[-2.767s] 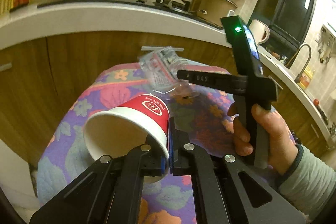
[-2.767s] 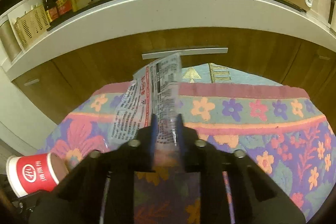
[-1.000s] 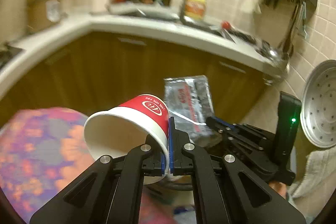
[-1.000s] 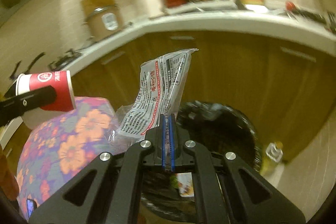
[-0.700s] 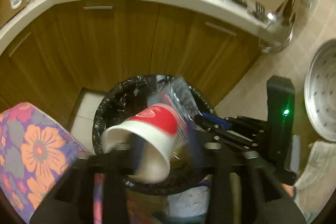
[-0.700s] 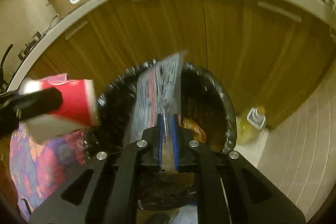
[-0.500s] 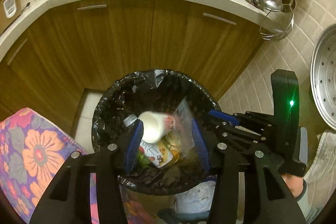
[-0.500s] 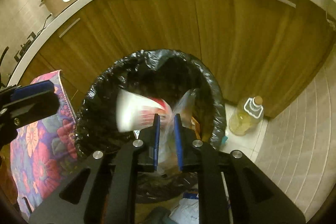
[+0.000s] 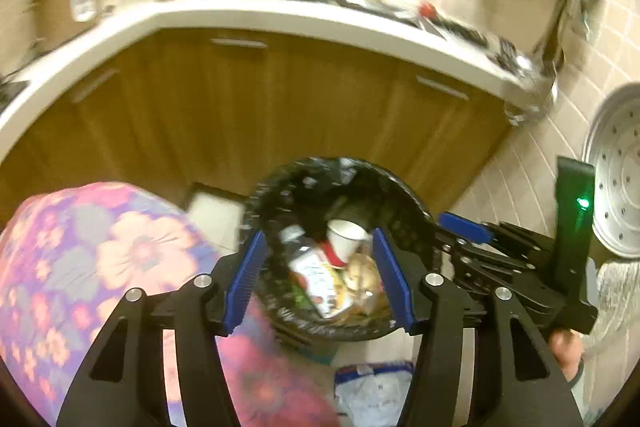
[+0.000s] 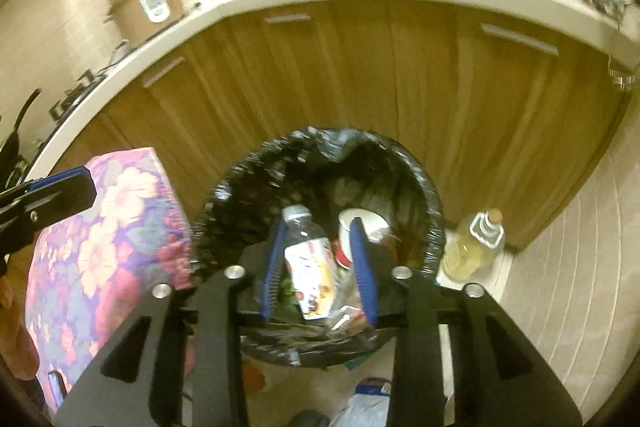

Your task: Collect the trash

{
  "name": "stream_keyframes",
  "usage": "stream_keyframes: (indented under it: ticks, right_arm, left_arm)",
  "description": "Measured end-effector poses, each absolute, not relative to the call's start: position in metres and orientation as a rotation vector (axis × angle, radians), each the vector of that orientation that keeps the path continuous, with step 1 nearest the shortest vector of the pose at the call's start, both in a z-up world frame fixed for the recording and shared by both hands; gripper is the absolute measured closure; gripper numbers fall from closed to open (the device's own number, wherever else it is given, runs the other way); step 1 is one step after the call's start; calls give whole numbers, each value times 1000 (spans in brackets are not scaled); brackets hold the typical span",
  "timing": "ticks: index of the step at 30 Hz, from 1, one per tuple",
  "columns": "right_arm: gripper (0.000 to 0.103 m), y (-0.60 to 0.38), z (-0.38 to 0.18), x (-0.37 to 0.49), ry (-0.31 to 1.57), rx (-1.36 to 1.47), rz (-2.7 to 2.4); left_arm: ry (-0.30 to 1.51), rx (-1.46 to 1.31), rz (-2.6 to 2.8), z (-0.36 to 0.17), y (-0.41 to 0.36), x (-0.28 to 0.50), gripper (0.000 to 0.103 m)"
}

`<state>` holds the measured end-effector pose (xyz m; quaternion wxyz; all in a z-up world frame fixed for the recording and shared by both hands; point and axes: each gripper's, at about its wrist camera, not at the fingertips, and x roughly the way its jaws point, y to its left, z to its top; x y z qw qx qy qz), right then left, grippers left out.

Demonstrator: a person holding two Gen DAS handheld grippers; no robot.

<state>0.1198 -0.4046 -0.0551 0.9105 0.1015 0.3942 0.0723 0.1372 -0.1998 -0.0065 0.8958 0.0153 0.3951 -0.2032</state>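
Note:
A round bin with a black liner [image 9: 416, 211] [image 10: 224, 195] stands on the floor below both grippers. Inside it lie the red and white paper cup [image 9: 346, 237] [image 10: 370, 221], a plastic bottle [image 10: 308, 259] [image 9: 316, 275] and crumpled wrappers [image 9: 362, 275]. My left gripper [image 9: 320, 277] is open and empty above the bin. My right gripper [image 10: 320, 267] is open and empty above the bin; it also shows at the right of the left wrist view [image 9: 464, 229].
A table with a flowered cloth [image 9: 100, 259] [image 10: 104, 247] stands left of the bin. Wooden cabinets [image 10: 360, 75] under a white counter are behind it. An oil bottle [image 10: 474, 243] stands on the floor at the right. A white bag [image 9: 372, 393] lies on the tiles near the bin.
Both grippers swung from the table to over the bin and opened. The cup and the plastic wrapper dropped into the bin. The views have since tilted up a little.

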Motion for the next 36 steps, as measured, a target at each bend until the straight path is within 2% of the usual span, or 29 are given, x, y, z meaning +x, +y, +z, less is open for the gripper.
stream_keyframes:
  ticks: [1, 5, 10, 12, 17, 25, 36]
  right_arm:
    - [57, -399, -50, 115, 797, 205, 158]
    - [53, -372, -28, 92, 724, 170, 199]
    - [37, -335, -8, 63, 633, 131, 245]
    - [36, -324, -4, 55, 611, 121, 261]
    - [33, -293, -3, 35, 555, 85, 281]
    - [31, -263, -15, 18, 517, 24, 294]
    - [31, -256, -20, 16, 500, 26, 301]
  left_arm:
    - [806, 23, -401, -3, -193, 131, 45]
    - [723, -23, -265, 10, -153, 95, 36]
    - [633, -56, -104, 26, -113, 53, 31]
    - [593, -68, -45, 30, -98, 33, 26]
    - [530, -45, 106, 24, -78, -1, 22]
    - [511, -70, 196, -3, -65, -24, 22]
    - [485, -42, 242, -11, -67, -33, 22]
